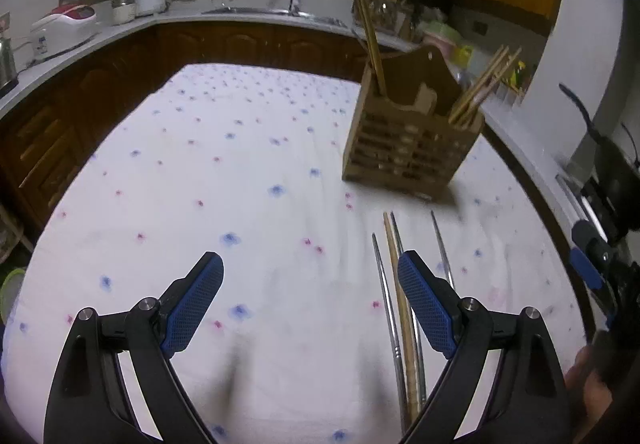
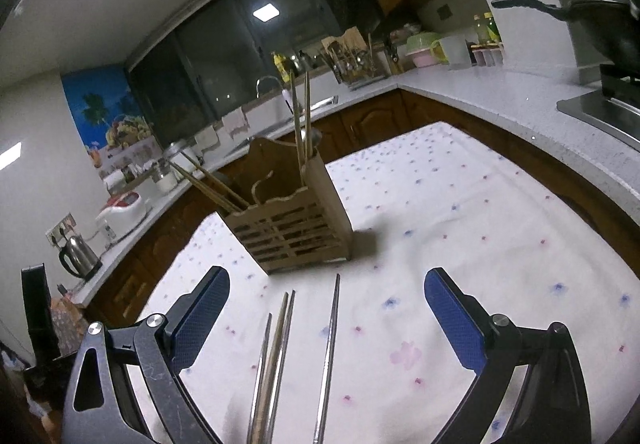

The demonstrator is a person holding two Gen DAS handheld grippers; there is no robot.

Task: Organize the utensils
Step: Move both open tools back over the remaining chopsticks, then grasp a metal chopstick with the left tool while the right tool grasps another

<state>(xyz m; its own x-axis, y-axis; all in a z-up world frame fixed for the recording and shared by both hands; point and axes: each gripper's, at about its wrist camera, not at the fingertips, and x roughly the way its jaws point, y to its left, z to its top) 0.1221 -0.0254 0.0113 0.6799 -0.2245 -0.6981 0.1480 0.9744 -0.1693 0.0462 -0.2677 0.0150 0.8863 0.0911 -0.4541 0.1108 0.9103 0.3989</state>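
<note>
Four loose chopsticks lie on the cloth beneath us; our right gripper hangs over them, jaws wide and empty; our left gripper is likewise spread; the holder stands just beyond; next we likely pinch one stick.

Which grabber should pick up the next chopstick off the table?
Probably the right gripper: the loose chopsticks lie between its open fingers. For the left gripper, they sit off under its right finger.

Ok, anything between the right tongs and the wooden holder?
Only loose chopsticks on the cloth, between the right tongs and holder; right wrist view.
</note>
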